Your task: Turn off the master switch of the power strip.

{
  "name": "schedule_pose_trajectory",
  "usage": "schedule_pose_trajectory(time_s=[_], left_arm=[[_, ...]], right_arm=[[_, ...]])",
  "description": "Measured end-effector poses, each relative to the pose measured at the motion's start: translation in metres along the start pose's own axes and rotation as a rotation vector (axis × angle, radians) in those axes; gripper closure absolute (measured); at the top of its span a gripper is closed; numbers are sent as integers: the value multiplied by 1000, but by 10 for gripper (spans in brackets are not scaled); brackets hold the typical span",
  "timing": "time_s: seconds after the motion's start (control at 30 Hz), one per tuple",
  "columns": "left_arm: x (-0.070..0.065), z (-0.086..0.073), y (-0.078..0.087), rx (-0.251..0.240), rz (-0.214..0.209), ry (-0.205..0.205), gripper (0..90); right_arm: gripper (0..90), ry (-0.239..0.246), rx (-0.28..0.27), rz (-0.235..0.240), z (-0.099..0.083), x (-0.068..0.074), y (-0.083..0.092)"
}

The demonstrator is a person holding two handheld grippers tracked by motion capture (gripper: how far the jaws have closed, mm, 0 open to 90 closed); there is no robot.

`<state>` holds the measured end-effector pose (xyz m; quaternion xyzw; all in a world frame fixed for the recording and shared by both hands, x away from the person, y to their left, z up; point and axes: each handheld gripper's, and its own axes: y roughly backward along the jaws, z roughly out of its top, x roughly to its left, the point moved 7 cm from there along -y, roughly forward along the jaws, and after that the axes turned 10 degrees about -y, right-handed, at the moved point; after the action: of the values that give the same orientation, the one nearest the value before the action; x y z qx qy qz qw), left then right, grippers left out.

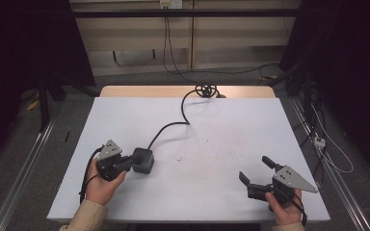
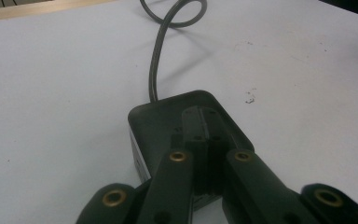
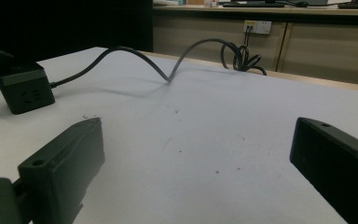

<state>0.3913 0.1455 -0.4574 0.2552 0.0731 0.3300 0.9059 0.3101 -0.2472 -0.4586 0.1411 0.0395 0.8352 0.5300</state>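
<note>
Jaws of our left gripper [image 2: 204, 140] are shut flat on top of the black square plug box [image 1: 143, 160], our right gripper [image 1: 256, 172] gapes empty, so we press gently.

- The socket cube [image 1: 143, 160] is set on the table [image 1: 221, 192], at its near left;
- its cable [image 1: 173, 126] is led back to a coil [image 1: 207, 90] at the far edge;
- the left gripper [image 1: 131, 162] is laid against the cube; the right gripper [image 1: 256, 171] is kept well apart, near right.

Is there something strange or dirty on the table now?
Small dark specks dirty the white table near its middle, right of the black socket cube. Its cable ends in a tangled coil at the far edge.
</note>
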Motion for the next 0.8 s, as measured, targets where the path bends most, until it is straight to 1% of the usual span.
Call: schedule_pose_trajectory(time_s=[0.27, 0.33, 0.6, 0.8], left_arm=[[0, 0, 0, 1, 0, 5, 900], [0, 0, 0, -5, -1, 16, 900], [1, 0, 0, -8, -3, 27, 900], [1, 0, 0, -7, -1, 26, 900]], right_arm=[[26, 0, -1, 0, 0, 0, 0], [26, 0, 0, 0, 0, 0, 0], [26, -1, 2, 0, 0, 0, 0], [26, -1, 2, 1, 0, 0, 0]])
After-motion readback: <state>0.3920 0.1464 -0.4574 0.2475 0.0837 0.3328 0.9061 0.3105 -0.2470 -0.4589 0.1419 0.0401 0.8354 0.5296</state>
